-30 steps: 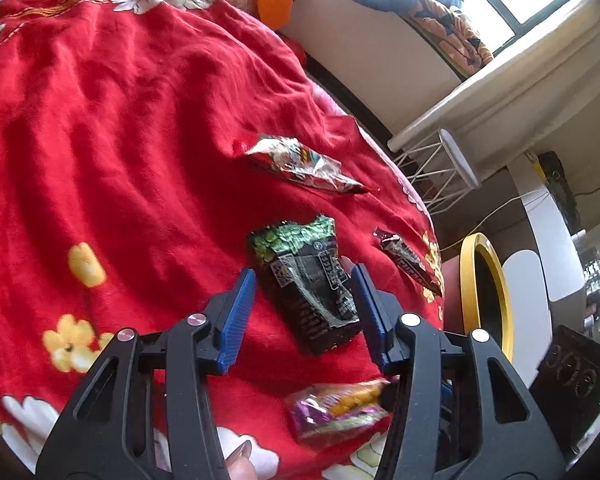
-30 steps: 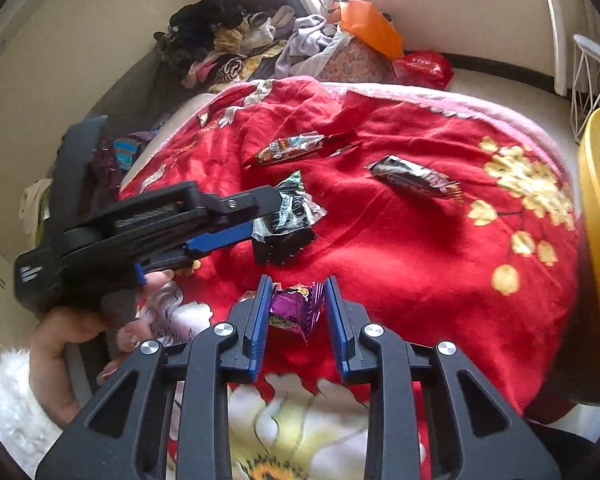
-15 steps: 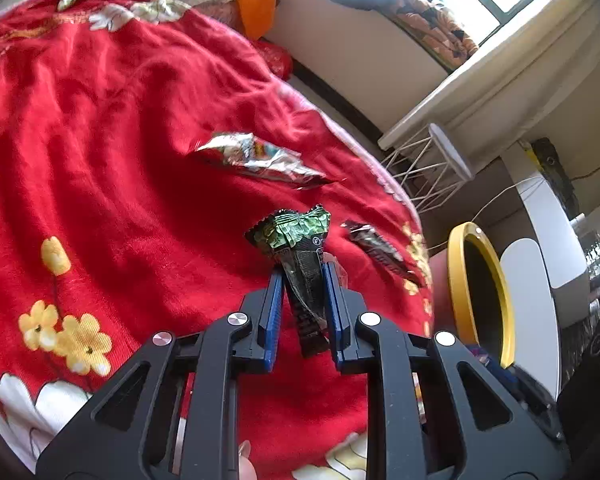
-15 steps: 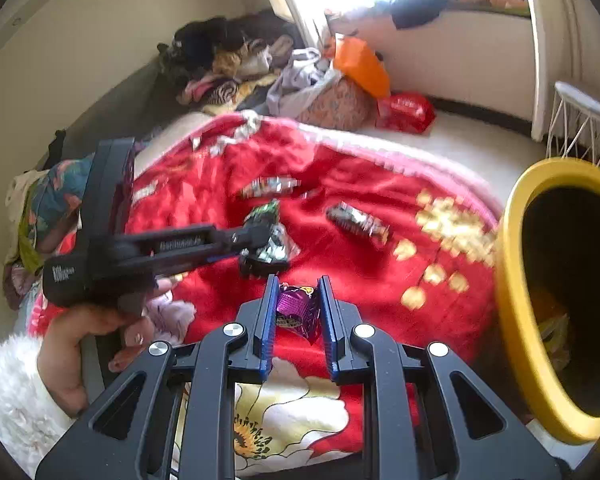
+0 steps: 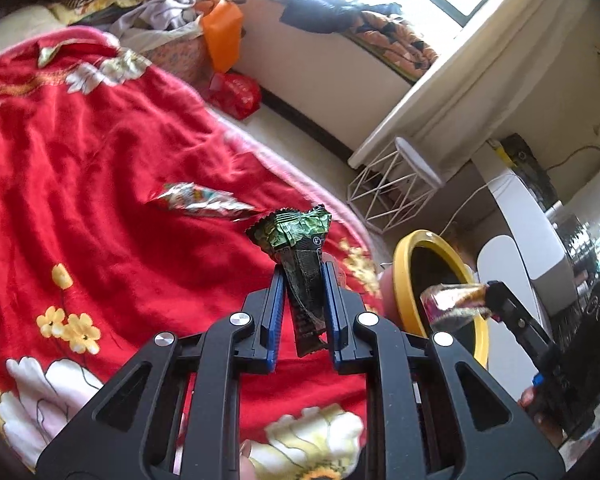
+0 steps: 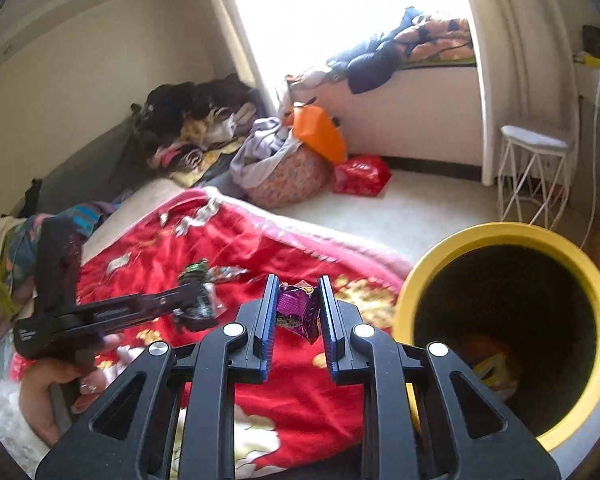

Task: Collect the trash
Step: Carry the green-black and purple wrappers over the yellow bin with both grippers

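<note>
1. Red floral blanket (image 5: pixel 112 168) spread over the bed, yellow and white flowers printed on it.
2. Heap of clothes (image 6: pixel 196 120) piled against the wall beyond the bed.
3. Patterned basket (image 6: pixel 288 178) on the floor, orange bag (image 6: pixel 318 134) on top.
4. Red plastic bag (image 6: pixel 362 174) just beside the basket.
5. White wire stool (image 6: pixel 534 168) near the window wall.
6. Bedding bundle (image 6: pixel 412 46) on the window ledge.

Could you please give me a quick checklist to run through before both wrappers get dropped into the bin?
1. Left gripper jaws clamped on green wrapper: ok.
2. Right gripper jaws clamped on purple wrapper: ok.
3. Yellow bin mouth open and unobstructed: ok.
4. Purple wrapper over the bin mouth: not ok in the right wrist view, it sits left of the rim.
5. Green wrapper over the bin: not ok, above the red blanket.
6. Room left in the bin: cannot tell.
</note>
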